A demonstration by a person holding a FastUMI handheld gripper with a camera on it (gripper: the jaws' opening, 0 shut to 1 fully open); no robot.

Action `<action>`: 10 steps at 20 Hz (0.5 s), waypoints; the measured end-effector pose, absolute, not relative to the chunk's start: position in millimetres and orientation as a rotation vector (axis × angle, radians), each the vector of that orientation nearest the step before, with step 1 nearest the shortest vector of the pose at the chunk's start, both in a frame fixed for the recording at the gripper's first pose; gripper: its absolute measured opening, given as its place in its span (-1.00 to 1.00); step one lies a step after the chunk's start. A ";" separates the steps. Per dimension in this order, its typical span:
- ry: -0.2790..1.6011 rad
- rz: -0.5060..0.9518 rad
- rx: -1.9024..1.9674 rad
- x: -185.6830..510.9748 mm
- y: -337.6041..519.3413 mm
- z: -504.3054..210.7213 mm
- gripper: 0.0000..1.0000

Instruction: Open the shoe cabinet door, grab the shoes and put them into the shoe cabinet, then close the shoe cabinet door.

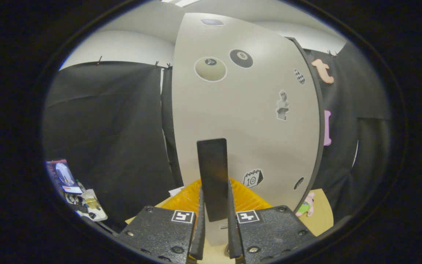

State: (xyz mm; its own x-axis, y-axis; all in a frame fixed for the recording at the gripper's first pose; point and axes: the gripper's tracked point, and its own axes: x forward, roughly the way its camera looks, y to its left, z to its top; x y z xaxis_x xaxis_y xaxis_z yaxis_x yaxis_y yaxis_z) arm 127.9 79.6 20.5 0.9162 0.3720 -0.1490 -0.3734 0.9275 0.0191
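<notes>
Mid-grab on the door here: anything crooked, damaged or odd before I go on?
Nothing stands out. The gripper has its jaws closed on the dark handle, which stands upright against the sticker-covered cabinet door. The yellow tray beyond looks intact.

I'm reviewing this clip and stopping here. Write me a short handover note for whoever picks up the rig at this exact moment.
Claw: both fingers closed on the dark flat handle of the shoe cabinet door, which stands just ahead.
Door: whether it is swung ajar or closed can't be judged from this angle.
Orange ribbed item lies low behind the handle, at the door's foot; can't tell what it is.
Shoes: location unknown from here.
Left: open the door, put the shoes in, close the door.
</notes>
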 end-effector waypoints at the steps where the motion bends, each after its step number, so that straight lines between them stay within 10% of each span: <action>1: 0.150 0.385 -0.007 124.4 77.0 20.3 -0.42; 10: 0.113 0.285 -0.025 104.4 36.5 24.7 -0.43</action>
State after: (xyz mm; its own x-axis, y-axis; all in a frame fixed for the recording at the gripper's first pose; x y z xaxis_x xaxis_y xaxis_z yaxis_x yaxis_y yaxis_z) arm 104.4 36.5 24.7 0.9533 0.2794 -0.1145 -0.2822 0.9593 -0.0087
